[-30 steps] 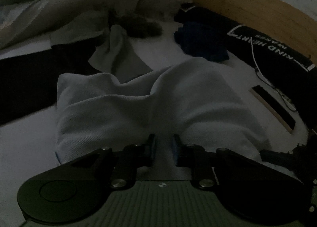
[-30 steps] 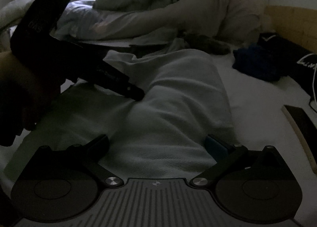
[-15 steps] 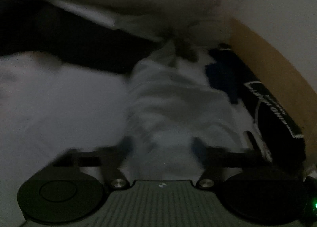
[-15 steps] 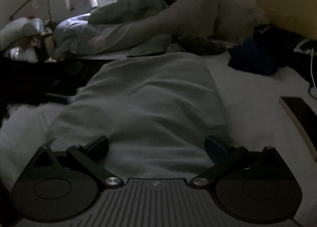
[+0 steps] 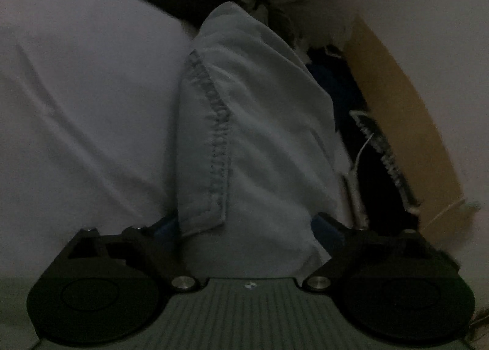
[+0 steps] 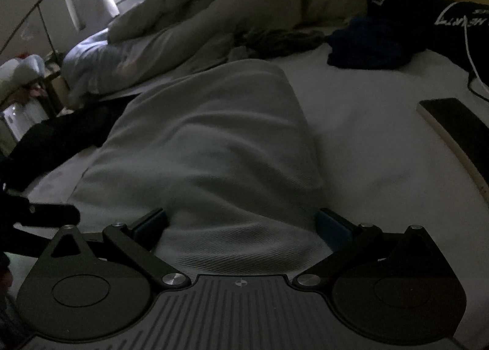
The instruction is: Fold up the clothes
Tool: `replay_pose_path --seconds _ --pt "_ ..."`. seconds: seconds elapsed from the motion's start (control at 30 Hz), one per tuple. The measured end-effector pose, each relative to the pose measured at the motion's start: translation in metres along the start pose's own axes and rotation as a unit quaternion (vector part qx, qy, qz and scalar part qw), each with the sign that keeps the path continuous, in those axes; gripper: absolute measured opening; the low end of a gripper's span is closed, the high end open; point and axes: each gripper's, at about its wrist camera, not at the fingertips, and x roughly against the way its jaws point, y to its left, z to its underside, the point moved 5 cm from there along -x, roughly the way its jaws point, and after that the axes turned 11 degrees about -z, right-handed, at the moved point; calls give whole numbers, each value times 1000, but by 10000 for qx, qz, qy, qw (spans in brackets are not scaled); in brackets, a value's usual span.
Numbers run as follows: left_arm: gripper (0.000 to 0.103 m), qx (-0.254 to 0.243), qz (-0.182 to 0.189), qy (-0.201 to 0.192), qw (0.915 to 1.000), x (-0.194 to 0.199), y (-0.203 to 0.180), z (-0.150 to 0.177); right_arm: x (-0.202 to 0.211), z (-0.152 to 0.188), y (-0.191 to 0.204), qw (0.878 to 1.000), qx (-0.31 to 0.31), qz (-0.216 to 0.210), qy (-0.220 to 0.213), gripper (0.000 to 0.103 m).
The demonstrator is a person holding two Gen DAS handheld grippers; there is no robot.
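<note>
Bed: white wrinkled bedsheet (image 5: 85,111), from 9 o'clock to centre in the left wrist view.
Garment: pale blue folded cotton garment (image 5: 262,136) with a stitched hem, lying on the sheet at centre.
Left gripper (image 5: 244,224): jaws have just been opening, now wide apart; the garment's near end lies between the pads, unpressed.
Right gripper (image 6: 243,221): jaws wide apart astride the same garment (image 6: 214,136).
Clutter: dark blue crumpled cloth (image 6: 366,44) at 1 o'clock, black slim rectangular phone (image 6: 455,123) at 3 o'clock.

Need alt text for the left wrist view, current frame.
Dim fisheye view: the left hand-held gripper, jaws open wide, straddles a folded pale blue garment with a stitched hem, lying on a white bedsheet; dark clothes lie beside it.
</note>
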Motion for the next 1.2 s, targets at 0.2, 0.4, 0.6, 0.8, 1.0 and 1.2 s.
replay_pose_path --seconds 0.2,0.4,0.6,0.8,1.0,1.2 --pt "103 -177 135 137 9997 -21 -11 -12 3 -1 -4 9997 -237 -79 6 103" --pt "69 -734 -560 125 9957 -26 -29 -15 6 -3 -12 9978 -632 -207 -67 103" --pt "39 -700 -484 -52 9964 -7 -45 -25 26 -4 -42 9833 -1760 -277 -379 103" --pt "35 -1554 -643 -603 9839 10 -101 -17 76 -37 -60 9755 -2007 -443 -782 103" --pt "35 -1749 -480 -1078 9775 16 -145 -9 131 -128 -33 9898 -1065 -154 -931 103" --pt "37 -1791 -311 -1185 9762 13 -175 3 109 -201 41 9990 -145 -426 2 103"
